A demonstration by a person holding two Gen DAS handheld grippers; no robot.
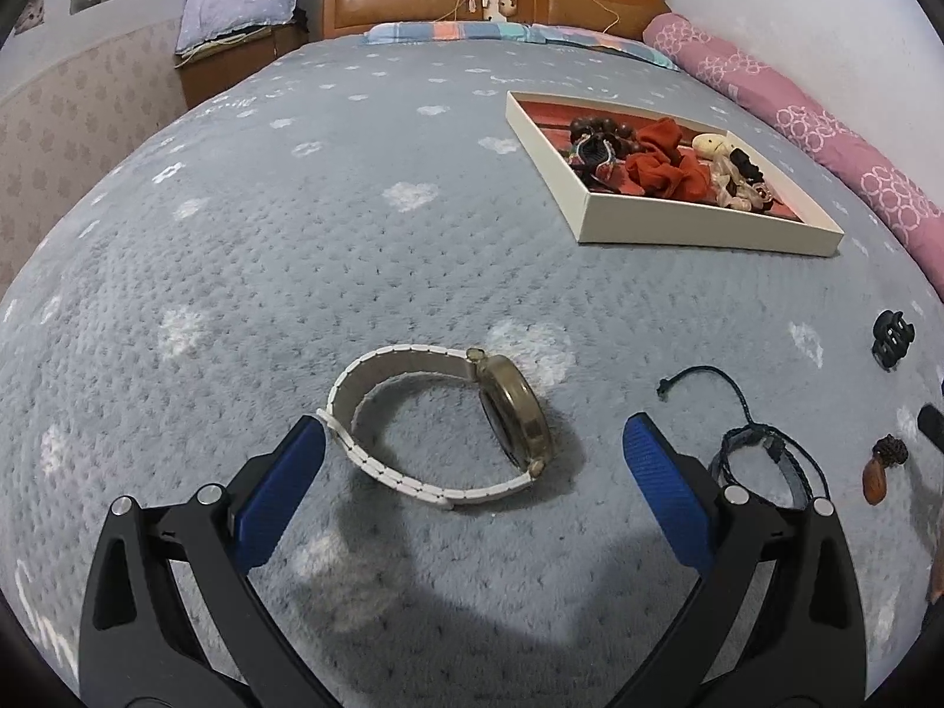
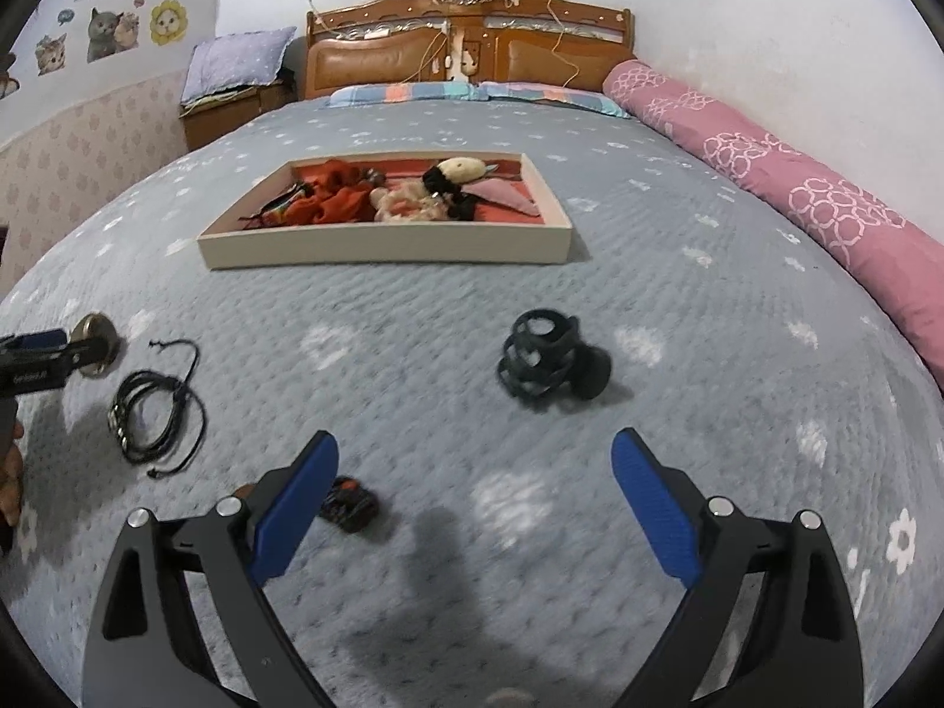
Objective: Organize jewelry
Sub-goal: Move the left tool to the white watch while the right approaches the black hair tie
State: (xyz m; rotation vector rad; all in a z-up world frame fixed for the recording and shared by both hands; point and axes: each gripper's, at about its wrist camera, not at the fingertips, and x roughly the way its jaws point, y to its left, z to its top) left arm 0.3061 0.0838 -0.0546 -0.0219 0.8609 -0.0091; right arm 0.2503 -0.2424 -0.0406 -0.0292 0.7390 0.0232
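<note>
Evidently the left gripper [image 1: 472, 448], released wide, straddles the watch [image 1: 448, 425] lying on its side on the blanket [image 1: 295, 248]: heavy slick metal case, floppy strap, so pinch the case

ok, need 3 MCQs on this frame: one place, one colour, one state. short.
1. The watch lies:
A. in the tray
B. on the bedspread between the left tool's fingers
C. on the pillow

2. The watch strap is:
A. white
B. red
C. black

3. The right tool is:
A. shut on the hair claw
B. shut on nothing
C. open

Key: 1 B, it lies before the open left tool, short of the tray. 2 A, pale segmented band. 3 C, fingers spread, hair claw lies ahead, untouched.
</note>
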